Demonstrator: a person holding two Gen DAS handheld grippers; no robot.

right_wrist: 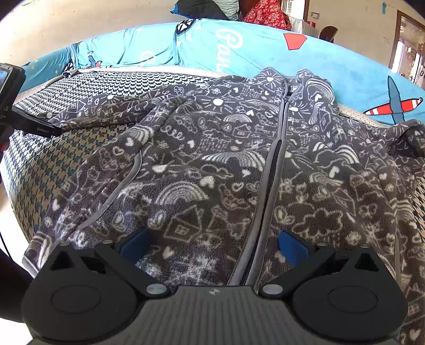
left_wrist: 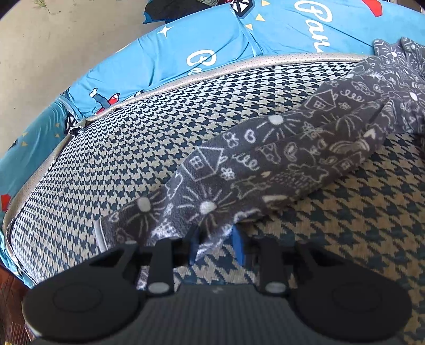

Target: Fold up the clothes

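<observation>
Houndstooth cushion (right_wrist: 39, 185); fleecy doodle-print jacket (right_wrist: 212, 164).

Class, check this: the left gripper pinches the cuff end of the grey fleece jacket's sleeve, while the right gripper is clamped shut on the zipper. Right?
Not quite. The right wrist view shows the right gripper open above the grey fleece jacket, its zipper ungripped. The left gripper does pinch the sleeve.

Houndstooth cushion (left_wrist: 127, 138), silver-piped edge. Blue printed sheet (right_wrist: 265, 50) with white lettering and a plane motif behind. Beige floor (left_wrist: 53, 45). Cream wall (right_wrist: 358, 18), wood-framed doorway (right_wrist: 403, 42) far right. Bright daylight.
</observation>
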